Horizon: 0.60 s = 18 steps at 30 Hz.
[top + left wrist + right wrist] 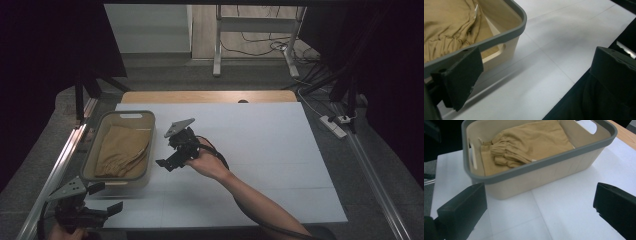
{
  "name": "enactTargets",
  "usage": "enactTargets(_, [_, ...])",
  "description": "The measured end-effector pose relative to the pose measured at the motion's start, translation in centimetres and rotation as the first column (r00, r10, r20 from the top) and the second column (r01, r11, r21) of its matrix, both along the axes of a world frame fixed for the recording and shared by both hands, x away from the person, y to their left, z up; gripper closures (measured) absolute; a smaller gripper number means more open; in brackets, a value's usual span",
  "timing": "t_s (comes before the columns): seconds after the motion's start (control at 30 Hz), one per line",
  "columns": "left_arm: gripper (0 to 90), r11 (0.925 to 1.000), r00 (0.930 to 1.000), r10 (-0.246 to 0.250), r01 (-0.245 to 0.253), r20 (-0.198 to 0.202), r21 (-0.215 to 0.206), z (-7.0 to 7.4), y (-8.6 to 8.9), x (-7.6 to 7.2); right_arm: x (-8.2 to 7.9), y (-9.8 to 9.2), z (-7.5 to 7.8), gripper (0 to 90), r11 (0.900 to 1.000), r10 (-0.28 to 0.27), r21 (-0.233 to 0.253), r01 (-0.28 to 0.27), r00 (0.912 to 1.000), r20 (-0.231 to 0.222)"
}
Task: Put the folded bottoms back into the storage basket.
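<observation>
Cloth is lying in the basket at left; we are holding both grippers, left and right, with jaws apart, empty.

Cloth lies in the basket on the table's left.

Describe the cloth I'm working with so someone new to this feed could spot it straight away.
Start at the white table and go to its left edge, where a beige basket with a grey rim stands. The cloth lies crumpled inside it. It is the one soft, mustard-tan thing here, with a gathered edge; the right gripper beside the basket is open.
</observation>
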<state>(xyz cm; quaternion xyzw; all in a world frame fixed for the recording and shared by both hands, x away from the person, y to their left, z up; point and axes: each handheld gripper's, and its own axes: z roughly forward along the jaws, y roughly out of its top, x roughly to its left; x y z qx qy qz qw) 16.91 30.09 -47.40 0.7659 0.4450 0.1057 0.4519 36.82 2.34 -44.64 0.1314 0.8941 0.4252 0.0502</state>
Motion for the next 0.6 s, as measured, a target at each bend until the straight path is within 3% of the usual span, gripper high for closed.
enactTargets(0.3, [0.0,0.9992,0.9995,0.031,-0.031,0.004,0.026,0.1,-0.1,-0.1,-1.5,-2.2,0.3,0.0,0.999,0.028,-0.020,-0.028,0.9994,0.023])
enactTargets(0.6, [0.0,0.9992,0.9991,0.040,-0.040,0.011,0.007,0.0,0.1,-0.2,-2.6,-4.7,0.7,0.0,1.000,-0.002,-0.025,0.002,0.9997,0.023])
